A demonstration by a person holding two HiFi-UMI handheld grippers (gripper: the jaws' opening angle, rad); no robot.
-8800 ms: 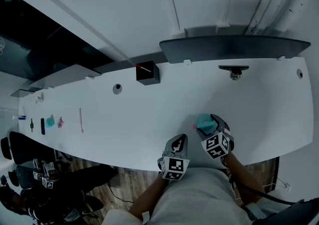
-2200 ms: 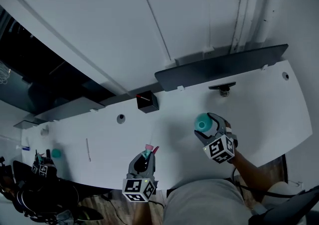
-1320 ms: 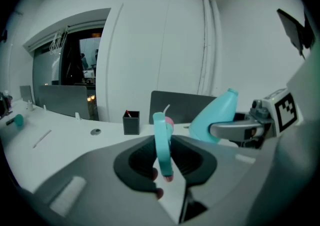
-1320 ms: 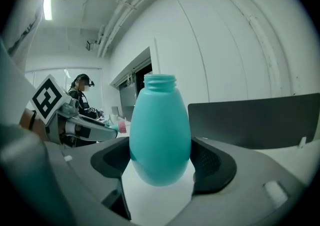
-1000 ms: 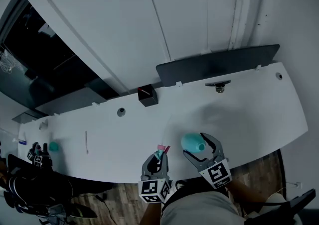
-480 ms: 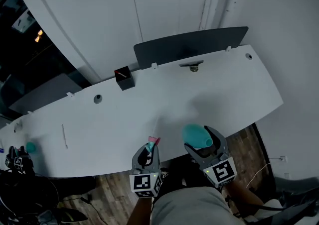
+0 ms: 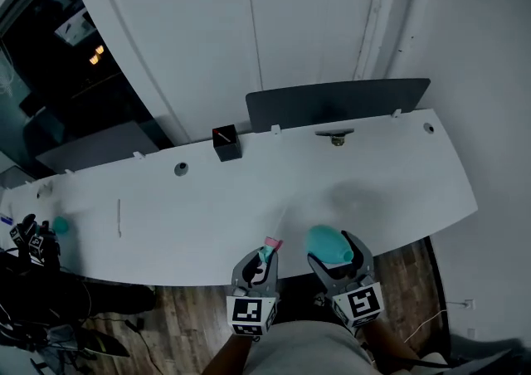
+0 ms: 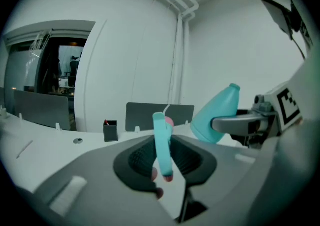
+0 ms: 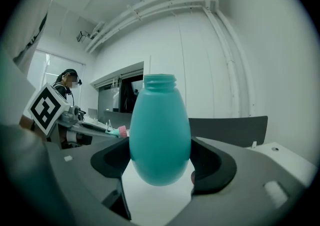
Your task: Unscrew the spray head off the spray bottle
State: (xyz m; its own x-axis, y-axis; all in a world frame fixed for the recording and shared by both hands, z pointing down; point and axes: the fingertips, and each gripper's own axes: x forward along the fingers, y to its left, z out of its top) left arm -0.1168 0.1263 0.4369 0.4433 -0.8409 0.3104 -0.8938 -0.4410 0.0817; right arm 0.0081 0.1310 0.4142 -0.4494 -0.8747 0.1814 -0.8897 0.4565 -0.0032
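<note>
A teal spray bottle (image 9: 160,135) with a bare, open neck stands upright between the jaws of my right gripper (image 7: 332,250), which is shut on its body; the bottle (image 7: 328,243) hangs over the table's near edge. My left gripper (image 7: 262,259) is shut on the separated spray head (image 8: 162,142), a teal piece with a pink tip and a thin white tube rising from it. In the left gripper view the bottle (image 8: 215,115) shows to the right of the spray head (image 7: 267,250). The two grippers sit side by side, a little apart.
The long white table (image 7: 249,191) carries a black box (image 7: 225,143) near its far edge, a dark panel (image 7: 336,104) behind it, a small stand (image 7: 335,135), and a teal item (image 7: 60,226) at the far left. Wooden floor (image 7: 182,315) lies below the near edge.
Both grippers have drifted along the table's near edge with their loads still held. The head camera has swung, so the table sits differently in view.
</note>
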